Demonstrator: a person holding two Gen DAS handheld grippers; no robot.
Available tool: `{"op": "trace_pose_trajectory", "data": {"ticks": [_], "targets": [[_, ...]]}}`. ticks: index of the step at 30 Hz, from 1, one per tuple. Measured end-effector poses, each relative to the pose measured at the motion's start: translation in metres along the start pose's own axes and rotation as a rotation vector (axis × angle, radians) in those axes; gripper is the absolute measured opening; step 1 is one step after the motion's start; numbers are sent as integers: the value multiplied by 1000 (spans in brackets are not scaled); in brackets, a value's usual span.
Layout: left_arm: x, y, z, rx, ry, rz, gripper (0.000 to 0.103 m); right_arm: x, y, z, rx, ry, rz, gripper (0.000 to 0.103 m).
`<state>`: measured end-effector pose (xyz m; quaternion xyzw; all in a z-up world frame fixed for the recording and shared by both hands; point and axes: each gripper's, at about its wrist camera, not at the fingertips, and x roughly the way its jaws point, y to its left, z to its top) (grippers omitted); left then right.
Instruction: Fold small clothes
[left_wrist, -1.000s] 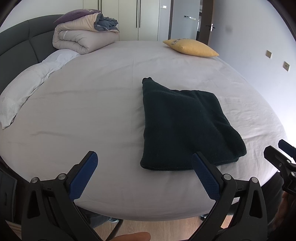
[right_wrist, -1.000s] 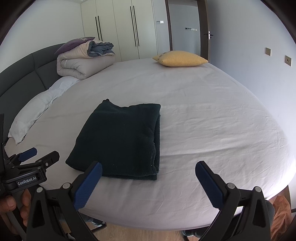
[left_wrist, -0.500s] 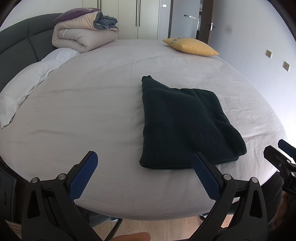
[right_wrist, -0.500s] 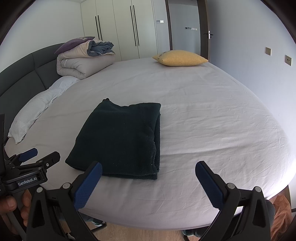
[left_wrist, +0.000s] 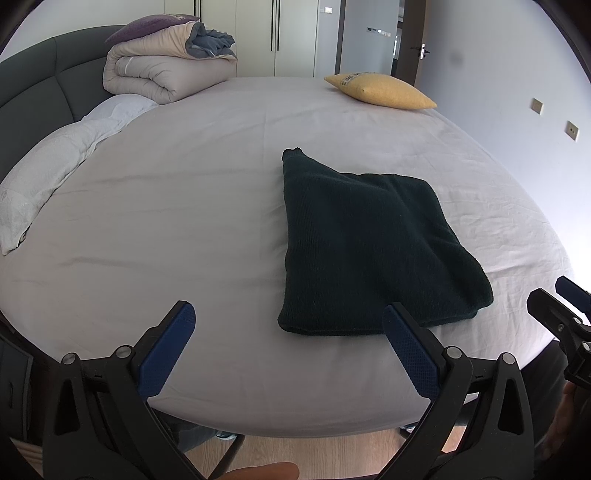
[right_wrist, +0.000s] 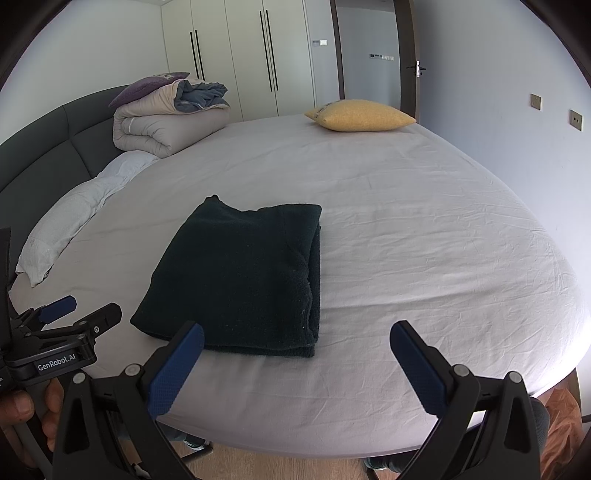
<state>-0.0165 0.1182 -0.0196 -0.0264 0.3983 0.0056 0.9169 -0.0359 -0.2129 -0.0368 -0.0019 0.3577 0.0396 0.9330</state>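
A dark green knitted garment (left_wrist: 365, 251) lies folded into a thick rectangle on the white bed sheet (left_wrist: 192, 206); it also shows in the right wrist view (right_wrist: 240, 273). My left gripper (left_wrist: 286, 345) is open and empty, held at the bed's near edge, left of the garment's near corner. My right gripper (right_wrist: 295, 363) is open and empty, just in front of the garment's near edge. Each gripper shows at the side of the other's view: the right gripper (left_wrist: 561, 306) and the left gripper (right_wrist: 74, 314).
A rolled beige duvet (left_wrist: 162, 74) with a purple pillow sits at the far left by the grey headboard (left_wrist: 33, 85). A white pillow (left_wrist: 48, 177) lies on the left. A yellow cushion (left_wrist: 380, 90) lies at the far side. Wooden floor (left_wrist: 325, 454) lies below the bed edge.
Both views have tilted slightly. The garment has not moved and both grippers stay open.
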Motion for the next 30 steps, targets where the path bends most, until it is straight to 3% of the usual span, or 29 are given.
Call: {"op": "trace_pose_trajectory", "data": {"ticks": [30], "targets": [[6,10,2,-5,13,-4,103,1,1,-6,4,12,10,103]]}}
